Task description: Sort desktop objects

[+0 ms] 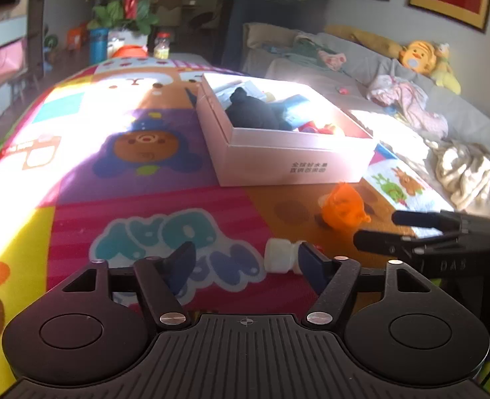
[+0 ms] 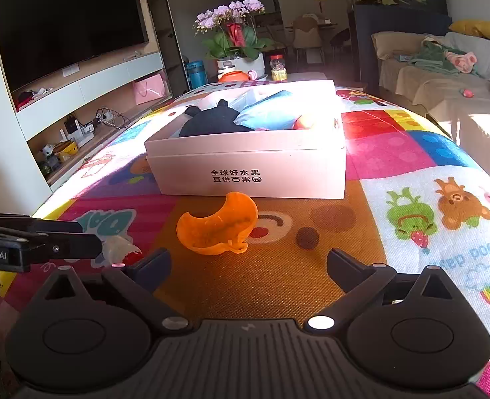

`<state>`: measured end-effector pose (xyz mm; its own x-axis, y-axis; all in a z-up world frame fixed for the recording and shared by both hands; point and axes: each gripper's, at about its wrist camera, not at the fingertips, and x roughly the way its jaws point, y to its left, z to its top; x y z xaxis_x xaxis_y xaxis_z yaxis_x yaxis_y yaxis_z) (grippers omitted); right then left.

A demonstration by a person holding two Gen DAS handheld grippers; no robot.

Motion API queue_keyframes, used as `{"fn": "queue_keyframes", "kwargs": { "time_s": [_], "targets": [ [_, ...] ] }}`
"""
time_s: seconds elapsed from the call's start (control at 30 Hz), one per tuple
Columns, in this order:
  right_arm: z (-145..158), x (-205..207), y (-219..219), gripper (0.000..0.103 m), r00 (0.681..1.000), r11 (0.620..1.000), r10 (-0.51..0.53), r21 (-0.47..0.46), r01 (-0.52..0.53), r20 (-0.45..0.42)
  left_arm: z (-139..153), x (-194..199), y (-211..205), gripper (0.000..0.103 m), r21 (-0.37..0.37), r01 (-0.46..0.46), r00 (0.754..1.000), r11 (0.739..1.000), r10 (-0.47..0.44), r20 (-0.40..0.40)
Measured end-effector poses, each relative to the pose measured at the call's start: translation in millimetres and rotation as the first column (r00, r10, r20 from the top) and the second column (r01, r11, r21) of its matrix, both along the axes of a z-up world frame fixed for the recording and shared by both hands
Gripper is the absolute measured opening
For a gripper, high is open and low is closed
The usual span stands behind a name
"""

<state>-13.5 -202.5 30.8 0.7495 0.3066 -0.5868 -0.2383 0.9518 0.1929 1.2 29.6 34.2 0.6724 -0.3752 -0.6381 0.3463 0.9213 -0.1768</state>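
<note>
So the orange moon-shaped toy (image 2: 219, 229) sat mid-frame on the play mat (image 2: 411, 153), just below the white box (image 2: 251, 169), with the right gripper (image 2: 248, 262) spread wide and empty behind it. Left gripper (image 1: 248, 259) was wide too, the small white bottle (image 1: 279, 259) lying beside its right finger. Risk was that thin curved shell skidding or popping out if the fingers pinched it off-centre.

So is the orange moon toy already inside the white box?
No, the orange moon toy lies on the mat in front of the white box.
</note>
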Motion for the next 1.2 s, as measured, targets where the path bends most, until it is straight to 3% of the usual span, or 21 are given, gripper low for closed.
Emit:
{"fn": "queue_keyframes", "kwargs": {
  "time_s": [0.2, 0.3, 0.4, 0.43, 0.5, 0.53, 0.57, 0.63, 0.73, 0.8, 0.9, 1.0, 1.13, 1.2],
  "targets": [
    [1, -3, 1, 0.1, 1.0, 1.0, 0.014, -0.005, -0.014, 0.019, -6, -15, -12, 0.085, 0.087, 0.056, 0.998, 0.995, -0.06, 0.034],
    [2, -4, 2, 0.1, 0.999, 1.0, 0.022, -0.011, -0.022, 0.025, -7, -13, -21, 0.085, 0.075, 0.087, 0.995, 0.993, -0.09, 0.037],
    [7, -5, -1, 0.089, 0.999, 1.0, 0.019, -0.014, -0.019, 0.028, -7, -10, -34, 0.084, 0.084, 0.113, 0.991, 0.99, -0.118, 0.058],
    [9, -5, -3, 0.081, 0.999, 1.0, 0.023, -0.017, -0.022, 0.023, -8, -8, -38, 0.082, 0.095, 0.111, 0.991, 0.989, -0.117, 0.065],
    [16, -2, -9, 0.064, 0.999, 0.999, 0.037, -0.001, -0.037, -0.003, -11, -3, -43, 0.067, 0.114, 0.105, 0.991, 0.988, -0.113, 0.07],
    [20, 1, -12, 0.055, 0.999, 0.999, 0.045, 0.017, -0.045, -0.025, -12, -1, -43, 0.052, 0.116, 0.108, 0.991, 0.987, -0.116, 0.067],
    [23, 3, -15, 0.05, 0.998, 0.998, 0.053, 0.035, -0.052, -0.045, -13, 0, -42, 0.048, 0.112, 0.112, 0.991, 0.987, -0.119, 0.061],
    [31, 6, -17, 0.047, 0.994, 0.996, 0.083, 0.043, -0.08, -0.068, -14, -1, -36, 0.047, 0.098, 0.116, 0.991, 0.988, -0.122, 0.058],
    [40, 0, -3, 0.046, 0.987, 0.987, 0.154, -0.04, -0.156, -0.054, -15, -7, -23, 0.047, 0.089, 0.113, 0.992, 0.99, -0.118, 0.052],
    [41, -10, 15, 0.046, 0.974, 0.966, 0.223, -0.131, -0.225, -0.026, -16, -10, -15, 0.047, 0.085, 0.104, 0.993, 0.991, -0.107, 0.04],
    [38, -25, 51, 0.039, 0.936, 0.899, 0.353, -0.275, -0.34, -0.002, -17, -14, -5, 0.047, 0.085, 0.108, 0.994, 0.99, -0.11, 0.022],
    [31, -30, 78, 0.025, 0.889, 0.823, 0.457, -0.369, -0.432, -0.02, -16, -18, 1, 0.047, 0.088, 0.118, 0.993, 0.989, -0.12, 0.022],
    [26, -27, 97, 0.019, 0.85, 0.762, 0.525, -0.421, -0.492, -0.045, -15, -20, 11, 0.047, 0.079, 0.107, 0.994, 0.991, -0.109, 0.021],
    [34, -18, 97, 0.019, 0.848, 0.782, 0.525, -0.354, -0.513, -0.068, -16, -22, 14, 0.047, 0.076, 0.11, 0.993, 0.991, -0.112, 0.023]
  ]
}}
